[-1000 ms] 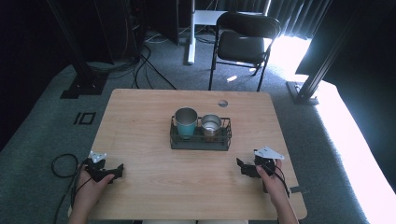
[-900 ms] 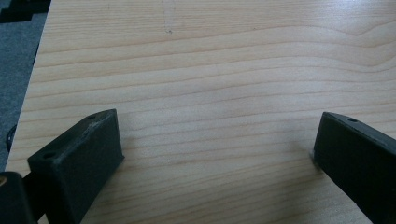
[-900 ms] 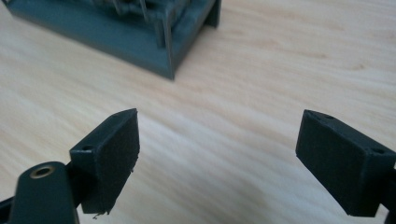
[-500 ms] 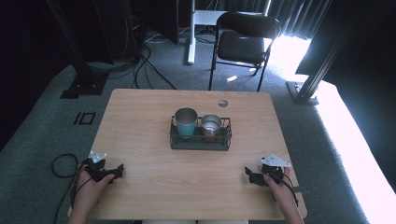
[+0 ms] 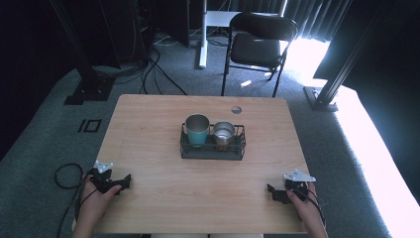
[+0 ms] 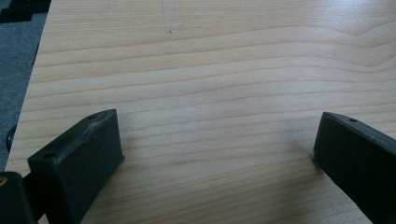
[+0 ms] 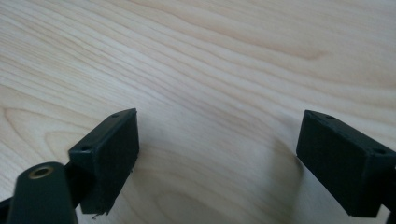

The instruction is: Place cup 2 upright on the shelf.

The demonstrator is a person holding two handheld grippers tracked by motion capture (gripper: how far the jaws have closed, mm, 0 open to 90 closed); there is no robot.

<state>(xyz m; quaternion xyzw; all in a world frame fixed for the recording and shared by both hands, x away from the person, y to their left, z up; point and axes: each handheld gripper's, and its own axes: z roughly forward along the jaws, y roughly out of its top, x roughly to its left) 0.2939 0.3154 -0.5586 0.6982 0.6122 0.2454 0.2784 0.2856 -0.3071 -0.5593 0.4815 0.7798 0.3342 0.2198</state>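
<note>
Near edge of table (image 5: pixel 163 208): left gripper (image 5: pixel 125 179) is held low at the person's left corner, jaws spread wide, nothing between them but bare wood (cf. left gripper view, left gripper (image 6: pixel 217 154)). Right gripper (image 5: pixel 271 191) is held likewise at the right corner, jaws wide apart and empty, wood grain alone seen in the gap (right gripper view, right gripper (image 7: pixel 217 154)). Both are judged to be parked at rest positions, well apart from the work, w/ jaws pre-opened for a grasp.

Mid-table: a black wire rack (image 5: pixel 212 151) is set at centre, roughly equidistant from both grippers, so either hand can reach it. Two cups are stood upright inside, side by side: a taller teal tumbler (image 5: pixel 197 131) in the left half, a shorter steel cup (image 5: pixel 224 133) in the right half. The rack walls are judged to keep both from tipping.

Far edge: a small round cable port (image 5: pixel 236 109) is seen in the tabletop. Beyond, a black folding chair (image 5: pixel 260 44) is placed on grey carpet.
</note>
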